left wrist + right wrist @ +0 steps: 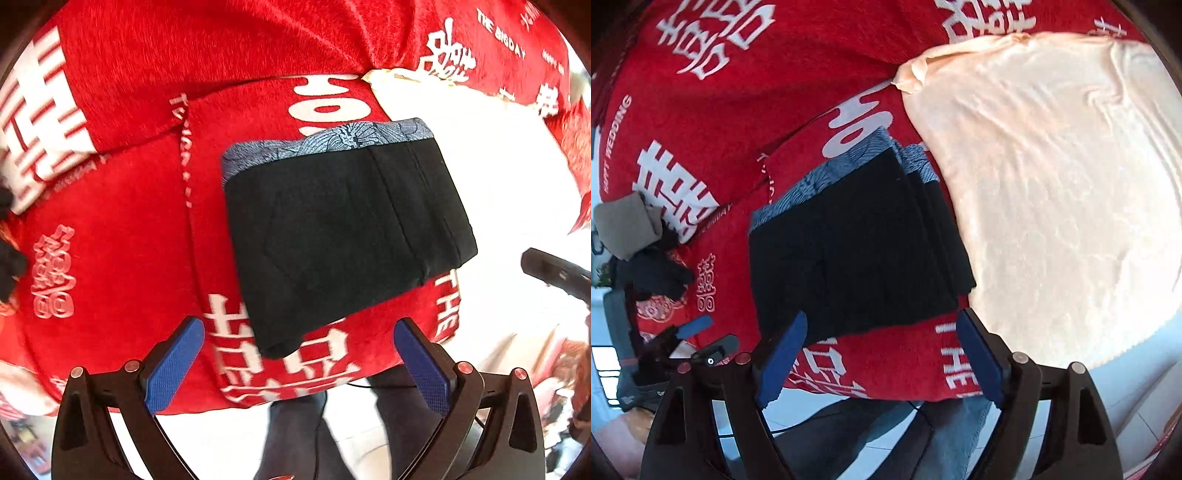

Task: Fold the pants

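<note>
The black pants (343, 236) lie folded into a compact rectangle on the red blanket (122, 221), with a blue-grey patterned waistband lining showing along the far edge. They also show in the right wrist view (849, 251). My left gripper (299, 365) is open and empty, hovering just in front of the folded pants' near edge. My right gripper (882, 354) is open and empty, at the near edge of the pants; its left blue finger (783, 362) overlaps the pants' near corner. The left gripper also shows in the right wrist view (690, 332) at the left.
A cream cloth (1052, 192) covers the surface right of the pants. A grey and black bundle of clothes (639, 243) lies at the left. The red blanket's front edge (886, 391) hangs over, with a person's legs and tiled floor (1126, 398) below.
</note>
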The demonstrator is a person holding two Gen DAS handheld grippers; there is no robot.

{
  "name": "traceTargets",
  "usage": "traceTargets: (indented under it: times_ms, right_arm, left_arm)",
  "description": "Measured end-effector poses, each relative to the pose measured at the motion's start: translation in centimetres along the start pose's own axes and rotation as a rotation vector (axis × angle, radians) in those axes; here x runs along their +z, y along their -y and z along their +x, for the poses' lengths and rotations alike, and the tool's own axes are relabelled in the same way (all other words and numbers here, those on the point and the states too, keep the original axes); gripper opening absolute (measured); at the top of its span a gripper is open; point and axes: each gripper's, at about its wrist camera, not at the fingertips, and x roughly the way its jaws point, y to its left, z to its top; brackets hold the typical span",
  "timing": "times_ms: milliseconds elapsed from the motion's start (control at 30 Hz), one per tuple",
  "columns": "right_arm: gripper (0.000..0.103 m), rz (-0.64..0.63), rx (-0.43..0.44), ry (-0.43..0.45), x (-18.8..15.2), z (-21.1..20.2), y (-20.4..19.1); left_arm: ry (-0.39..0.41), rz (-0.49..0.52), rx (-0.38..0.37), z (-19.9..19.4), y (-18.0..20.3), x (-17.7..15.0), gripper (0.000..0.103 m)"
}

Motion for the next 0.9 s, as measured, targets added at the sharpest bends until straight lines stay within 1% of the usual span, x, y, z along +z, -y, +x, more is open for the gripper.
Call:
traceTargets:
  times_ms: [33,67,100,133,200,300,400,533,667,733,833,900]
  right_arm:
    - [0.089,-0.007,-0.014,0.008,-0.6,-0.5,-0.3]
    - [0.095,-0.021,-0.033,0.017,-1.2,-0.9,-1.1]
    - [0.103,-0.041,-0.055,0.027,-1.8,-1.4,-2.1]
    - [0.103,-0.055,-0.075,0.036,-2.1,-1.6,-2.6]
    - [0.103,-0.091,-0.144,0.058,-2.9,-2.6,-4.4]
    - [0.103,-0.099,-0.2,0.064,-3.6,-3.4,-6.3]
    - [0.103,-0.105,-0.209,0.075,-3.8,-4.1,-7.9]
    - [0.103,-0.108,-0.224,0.096,-3.7,-5.2,-9.4]
    - [0.103,-0.096,-0.224,0.118,-4.3,-6.0,-10.4]
    - [0.103,-0.093,-0.232,0.131,-5.1,-6.5,-10.8]
    - [0.103,-0.077,-0.249,0.143,-6.3,-7.1,-11.2]
    - [0.103,-0.068,-0.245,0.145,-6.8,-7.4,-11.3]
  left_arm:
    - [0.005,0.009,0.016,-0.4,0.2,-0.1,0.103]
    - [0.022,0.014,0.021,-1.0,0.4,-0.2,0.103]
    - [0.035,0.019,0.032,-1.6,0.5,-0.3,0.103]
    - [0.047,0.029,0.052,-2.2,0.7,-0.2,0.103]
    - [0.073,0.047,0.081,-3.5,1.0,0.0,0.103]
    - [0.132,0.04,0.09,-5.7,0.8,0.8,0.103]
    - [0.16,0.013,0.092,-7.1,0.4,1.5,0.103]
    - [0.145,-0.023,0.076,-7.6,-0.3,1.9,0.103]
    - [0.133,-0.048,0.057,-7.5,-0.5,1.5,0.103]
    - [0.126,-0.048,0.05,-7.7,-0.4,1.1,0.103]
    - [0.145,-0.036,0.04,-8.5,-0.3,0.5,0.103]
    - [0.158,-0.033,0.05,-8.9,-0.2,0.0,0.103]
